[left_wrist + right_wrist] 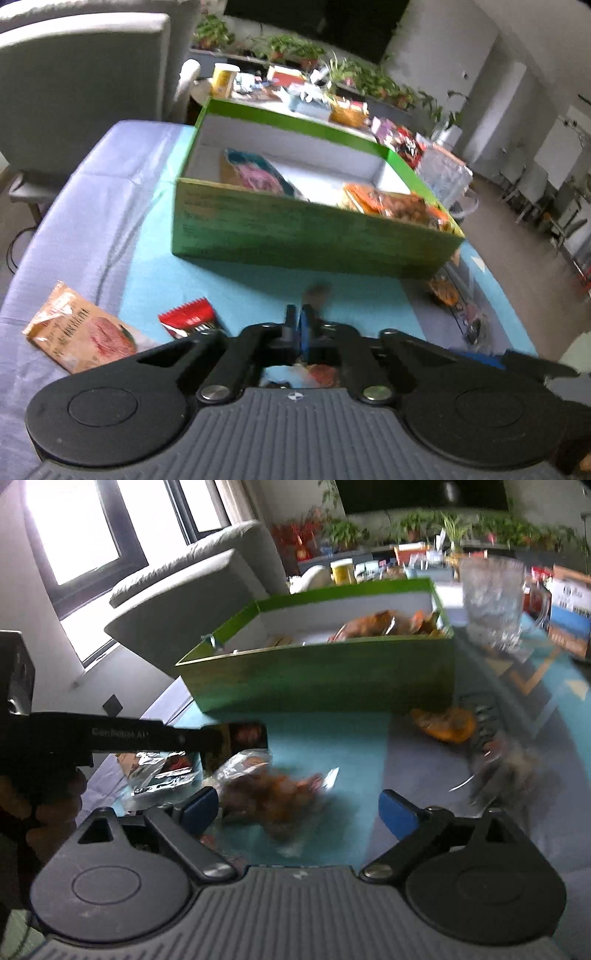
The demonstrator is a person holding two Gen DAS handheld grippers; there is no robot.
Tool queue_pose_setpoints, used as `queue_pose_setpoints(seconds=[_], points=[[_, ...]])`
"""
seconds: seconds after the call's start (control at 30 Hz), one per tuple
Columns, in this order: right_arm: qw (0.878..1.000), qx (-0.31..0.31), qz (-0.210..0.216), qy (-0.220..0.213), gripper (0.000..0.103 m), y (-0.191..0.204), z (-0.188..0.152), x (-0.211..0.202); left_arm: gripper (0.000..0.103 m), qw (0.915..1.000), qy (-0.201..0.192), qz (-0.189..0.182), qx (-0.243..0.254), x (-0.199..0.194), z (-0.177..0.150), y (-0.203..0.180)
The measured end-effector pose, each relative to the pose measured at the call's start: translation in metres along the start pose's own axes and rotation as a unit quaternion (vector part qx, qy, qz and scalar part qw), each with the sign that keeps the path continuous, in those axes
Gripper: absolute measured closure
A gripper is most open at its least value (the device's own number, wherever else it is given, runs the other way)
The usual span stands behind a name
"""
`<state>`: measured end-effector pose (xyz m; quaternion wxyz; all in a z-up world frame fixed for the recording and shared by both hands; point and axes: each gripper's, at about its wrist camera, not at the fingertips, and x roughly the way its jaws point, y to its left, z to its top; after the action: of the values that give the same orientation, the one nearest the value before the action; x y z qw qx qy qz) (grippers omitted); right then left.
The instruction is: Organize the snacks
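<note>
Green box [306, 236], white inside; teal cloth [258, 284].

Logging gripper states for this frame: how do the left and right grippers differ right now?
1. The left gripper has its fingers closed together; the right gripper has them spread wide.
2. The left seems to pinch something small and dark, too blurred to identify; the right holds nothing and frames a blurred clear snack packet on the table.

Both point toward the green box.

Black-and-grey handheld grippers

Left gripper [298, 325] and right gripper [297, 808]: ribbed grey bodies, black linkages, silver pivot screws behind blue finger pads [397, 808].
</note>
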<state>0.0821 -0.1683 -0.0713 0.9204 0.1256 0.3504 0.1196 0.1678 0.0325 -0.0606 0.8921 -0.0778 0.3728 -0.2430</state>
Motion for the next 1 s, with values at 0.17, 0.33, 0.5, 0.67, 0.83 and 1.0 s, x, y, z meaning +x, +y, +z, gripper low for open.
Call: queue_pose_setpoints(seconds=[0.17,0.33,0.5,0.67,0.83,1.0], points=[[1.0,0.011,0.003,0.012,0.045,0.004,0.006,0.007,0.103,0.9989,-0.045,-0.004,-0.011,-0.025,0.008,0.001],[0.999,0.031,0.007,0.024,0.045,0.002,0.011,0.013,0.103,0.9955,-0.093,-0.013,-0.014,-0.053,0.018,-0.002],[0.999,0.003,0.012,0.039,0.045,0.014,0.013,0.021,0.103,0.9917,-0.129,0.004,-0.003,-0.071,0.023,-0.003],[0.998,-0.037,-0.01,0.043,0.045,0.025,0.012,0.029,0.103,0.9916,-0.128,0.012,-0.015,-0.071,0.024,0.004],[0.996,-0.078,-0.005,0.036,0.046,0.024,0.009,0.024,0.103,0.9918,-0.125,0.017,-0.021,-0.072,0.022,0.009],[0.995,-0.1,-0.008,0.007,0.046,0.018,0.009,0.011,0.103,0.9913,-0.128,0.017,-0.022,-0.072,0.024,0.009]])
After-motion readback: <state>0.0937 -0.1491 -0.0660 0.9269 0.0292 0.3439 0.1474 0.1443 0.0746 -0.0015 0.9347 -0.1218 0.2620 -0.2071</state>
